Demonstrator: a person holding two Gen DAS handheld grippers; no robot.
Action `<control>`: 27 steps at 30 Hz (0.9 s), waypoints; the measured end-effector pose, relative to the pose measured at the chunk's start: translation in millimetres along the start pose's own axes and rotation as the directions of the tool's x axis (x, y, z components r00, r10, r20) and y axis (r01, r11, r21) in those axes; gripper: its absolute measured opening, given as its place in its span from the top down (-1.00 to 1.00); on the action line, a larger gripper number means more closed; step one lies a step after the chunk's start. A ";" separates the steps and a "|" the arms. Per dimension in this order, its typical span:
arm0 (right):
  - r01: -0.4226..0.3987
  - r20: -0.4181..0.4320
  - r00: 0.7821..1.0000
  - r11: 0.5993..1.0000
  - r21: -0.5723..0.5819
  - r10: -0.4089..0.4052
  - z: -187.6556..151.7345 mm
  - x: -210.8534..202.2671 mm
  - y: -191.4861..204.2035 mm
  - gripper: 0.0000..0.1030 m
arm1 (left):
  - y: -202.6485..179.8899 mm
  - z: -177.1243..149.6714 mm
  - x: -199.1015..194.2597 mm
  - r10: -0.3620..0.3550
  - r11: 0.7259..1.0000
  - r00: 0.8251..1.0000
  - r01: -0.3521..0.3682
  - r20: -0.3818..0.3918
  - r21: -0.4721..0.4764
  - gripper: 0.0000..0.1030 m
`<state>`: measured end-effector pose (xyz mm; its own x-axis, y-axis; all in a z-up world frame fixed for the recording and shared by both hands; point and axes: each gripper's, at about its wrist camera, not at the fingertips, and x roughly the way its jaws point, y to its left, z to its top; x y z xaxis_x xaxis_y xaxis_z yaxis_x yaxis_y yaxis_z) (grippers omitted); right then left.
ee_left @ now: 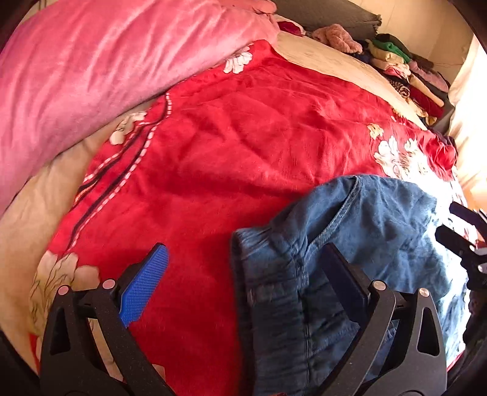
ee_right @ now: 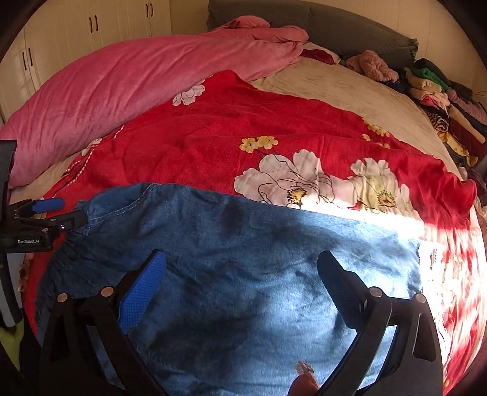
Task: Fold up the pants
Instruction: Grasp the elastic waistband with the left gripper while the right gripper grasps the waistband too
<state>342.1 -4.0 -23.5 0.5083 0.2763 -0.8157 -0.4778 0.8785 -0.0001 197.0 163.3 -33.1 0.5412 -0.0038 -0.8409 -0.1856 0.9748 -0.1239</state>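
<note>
Blue denim pants lie spread on a red floral blanket, waistband end to the left. My right gripper hovers open over the middle of the denim, nothing between its fingers. My left gripper is open too, at the gathered waistband: its black finger lies over the denim, its blue pad over bare blanket. From the right wrist view the left gripper sits at the pants' top-left corner. The right gripper shows at the far right edge of the left wrist view.
A pink quilt is bunched along the bed's left side. A row of folded clothes lines the far right edge, by a grey headboard. Cupboard doors stand behind. A fingertip shows at the bottom edge.
</note>
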 end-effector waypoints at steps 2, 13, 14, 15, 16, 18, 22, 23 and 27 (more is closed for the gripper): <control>-0.015 -0.005 1.000 1.000 -0.005 0.015 7.4 9.1 -0.4 -0.92 | -5.9 2.2 6.6 0.070 0.996 0.997 -0.071 0.017 0.051 -0.82; -0.035 -0.068 0.997 0.990 -0.135 0.026 37.3 56.7 12.1 -0.92 | -17.9 -2.4 14.2 -0.032 0.988 0.997 0.021 0.068 0.152 0.39; -0.031 -0.073 0.997 0.988 -0.149 0.020 38.2 60.2 13.6 -0.92 | -18.5 -1.8 12.6 -0.030 0.987 0.996 0.017 0.080 0.162 0.40; -0.027 -0.071 0.997 0.986 -0.162 0.015 38.7 62.7 14.8 -0.92 | -19.2 -1.2 6.7 -0.031 0.985 0.994 0.013 0.103 0.172 0.42; -0.029 -0.071 0.997 0.984 -0.177 0.017 38.8 64.7 16.0 -0.92 | -19.6 -1.4 1.2 -0.035 0.984 0.992 0.013 0.120 0.178 0.44; -0.028 -0.072 0.997 0.975 -0.221 0.012 38.1 68.6 20.8 -0.91 | -21.0 -2.4 -12.0 -0.049 0.983 0.986 0.020 0.157 0.180 0.44; -0.054 -0.074 0.997 0.953 -0.297 0.034 32.2 74.2 34.8 -0.50 | -24.6 -7.5 -28.3 -0.057 0.981 0.978 0.019 0.198 0.191 0.45; -0.060 -0.070 0.997 0.948 -0.314 0.040 29.8 74.2 38.7 -0.30 | -26.2 -8.3 -30.3 -0.055 0.980 0.977 0.014 0.204 0.198 0.45; -0.084 -0.046 0.996 0.934 -0.347 0.072 20.6 68.0 53.0 0.44 | -32.1 -13.3 -29.7 -0.023 0.974 0.977 -0.026 0.213 0.227 0.45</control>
<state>366.2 69.4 -67.0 0.4387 0.3208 -0.8394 -0.7373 0.6625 -0.1322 176.0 129.1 -11.2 0.7079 0.0212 -0.7060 -0.0089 0.9997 0.0212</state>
